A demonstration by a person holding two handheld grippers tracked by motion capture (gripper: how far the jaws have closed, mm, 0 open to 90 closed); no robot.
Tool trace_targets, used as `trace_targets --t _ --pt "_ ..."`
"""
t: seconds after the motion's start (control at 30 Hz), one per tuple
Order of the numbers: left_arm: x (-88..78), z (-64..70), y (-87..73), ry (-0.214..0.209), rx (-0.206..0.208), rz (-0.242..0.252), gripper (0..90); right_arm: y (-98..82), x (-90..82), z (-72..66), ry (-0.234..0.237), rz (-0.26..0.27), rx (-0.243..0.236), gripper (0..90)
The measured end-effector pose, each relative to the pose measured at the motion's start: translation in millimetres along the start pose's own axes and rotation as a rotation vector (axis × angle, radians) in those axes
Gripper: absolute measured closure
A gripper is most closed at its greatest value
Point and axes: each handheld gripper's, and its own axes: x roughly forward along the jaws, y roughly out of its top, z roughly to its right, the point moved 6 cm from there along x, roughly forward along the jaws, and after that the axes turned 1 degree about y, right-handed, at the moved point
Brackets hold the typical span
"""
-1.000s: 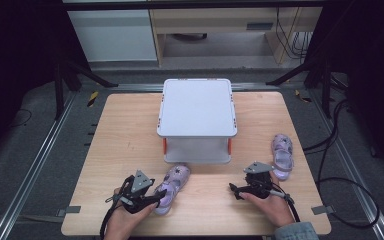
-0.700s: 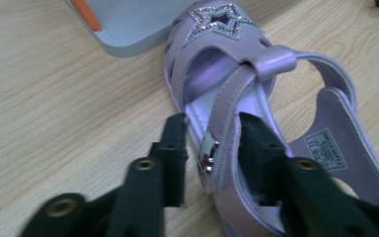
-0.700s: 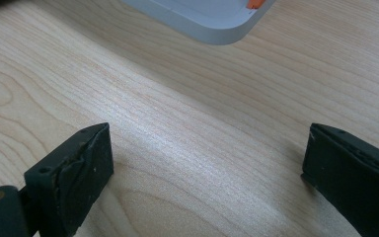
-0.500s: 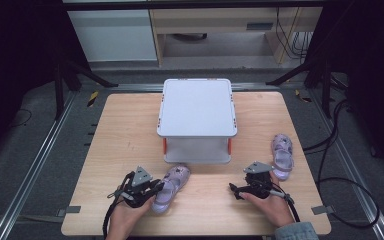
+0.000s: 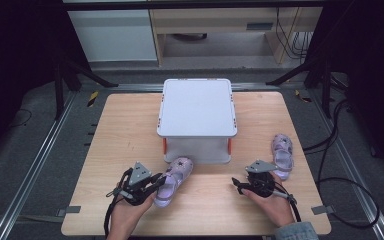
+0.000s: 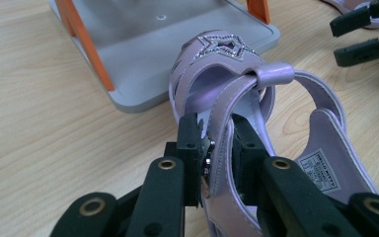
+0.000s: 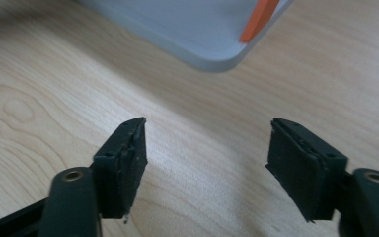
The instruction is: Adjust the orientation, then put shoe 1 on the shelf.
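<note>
A lilac child's sandal [image 5: 174,173] with a star on its toe lies in front of the grey stand, its toe at the stand's base. My left gripper [image 5: 155,183] is shut on its ankle strap [image 6: 220,143]; the jaws closed on it within the last second. A second lilac sandal [image 5: 282,155] lies at the right of the table. Just left of it, my right gripper [image 5: 236,184] points left over bare wood. Its jaws [image 7: 207,158] have just been closing and stand open, with nothing between them.
A grey two-level stand [image 5: 197,107] with orange posts [image 5: 164,145] sits mid-table, and its lower tray [image 6: 143,54] lies right beyond the held sandal. The wooden tabletop [image 5: 130,130] has bare room left and right of the stand. Cables trail off the right edge.
My left gripper's jaws have closed onto the sandal's strap. Both hands have stayed where they were, and the second sandal has not moved.
</note>
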Motion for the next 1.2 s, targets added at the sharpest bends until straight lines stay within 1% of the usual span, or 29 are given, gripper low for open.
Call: trace_targets --t 0.03,0.07,0.1,0.17,0.23,0.3,0.37,0.4,0.43,0.47,0.5,0.53,0.57,0.73,0.77,0.8,0.83,0.93,0.97,1.03,1.07,1.1,1.2 --pt "1.8 0.1 1.4 -0.004 0.001 -0.003 77.2 2.0 -1.9 0.3 -0.004 0.004 0.001 36.0" --pt "4.9 0.1 3.7 -0.007 0.003 -0.005 77.2 8.3 -6.4 1.0 -0.014 0.026 0.006 39.8" --pt "4.9 0.1 3.7 -0.007 0.003 -0.005 77.2 8.3 -6.4 1.0 -0.014 0.026 0.006 39.8" --pt "9.6 0.4 7.2 -0.009 0.012 -0.013 77.3 14.7 -10.6 1.2 -0.015 0.041 -0.001 43.6" --pt "13.2 1.1 11.1 -0.008 0.019 -0.016 77.3 19.2 -13.9 1.3 -0.009 0.048 -0.003 45.9" --pt "16.2 1.2 15.9 -0.008 0.025 -0.015 77.4 25.3 -19.8 2.7 -0.003 0.065 -0.010 50.5" --pt "18.5 0.9 21.3 -0.005 0.026 -0.011 77.5 26.5 -21.3 2.8 -0.002 0.066 -0.010 51.5" --pt "19.2 0.7 23.3 -0.006 0.024 -0.009 77.6 29.0 -23.7 3.4 -0.002 0.069 -0.016 52.9" --pt "20.6 0.3 28.9 -0.006 0.019 -0.003 77.8 33.0 -28.1 4.2 -0.001 0.075 -0.021 55.7" --pt "20.6 0.3 28.9 -0.006 0.019 -0.003 78.0 33.0 -28.1 4.2 -0.001 0.075 -0.021 55.7" --pt "21.6 -0.4 32.4 -0.005 0.017 0.000 78.0 36.0 -30.9 5.2 -0.003 0.082 -0.022 57.0" --pt "23.6 -1.0 38.4 -0.002 0.013 0.006 78.2 43.0 -37.2 7.0 -0.003 0.096 -0.019 59.5" --pt "23.6 -1.0 38.4 -0.002 0.013 0.006 78.3 43.0 -37.2 7.0 -0.003 0.096 -0.019 59.5" --pt "33.6 -2.8 49.8 0.013 0.009 0.012 78.2 68.2 -57.8 11.2 0.005 0.161 -0.011 66.5" --pt "35.7 -3.5 51.1 0.016 0.006 0.014 78.2 73.2 -61.6 12.3 0.006 0.172 -0.008 68.3" --pt "37.5 -4.1 52.0 0.020 0.006 0.016 78.2 81.8 -67.7 14.2 0.010 0.186 -0.011 72.0" --pt "39.8 -5.2 52.8 0.025 0.005 0.016 78.2 81.8 -67.7 14.2 0.010 0.186 -0.011 72.0" --pt "47.4 -9.1 54.7 0.047 -0.002 0.019 78.1 97.4 -75.9 14.8 0.034 0.211 -0.014 79.3" --pt "49.3 -10.3 55.0 0.056 -0.002 0.020 78.1 104.5 -78.4 13.8 0.045 0.221 -0.016 81.1" --pt "52.7 -11.7 55.6 0.061 -0.018 0.028 78.2 116.4 -81.1 10.4 0.066 0.237 -0.027 84.0" --pt "54.8 -12.4 56.0 0.066 -0.021 0.032 78.2 128.8 -82.3 6.6 0.080 0.254 -0.045 86.0" --pt "56.0 -12.7 56.1 0.071 -0.024 0.036 78.2 128.8 -82.3 6.6 0.080 0.254 -0.045 86.0" --pt "61.4 -12.6 55.6 0.085 -0.038 0.047 78.2 144.6 -79.1 1.7 0.096 0.260 -0.059 87.3"
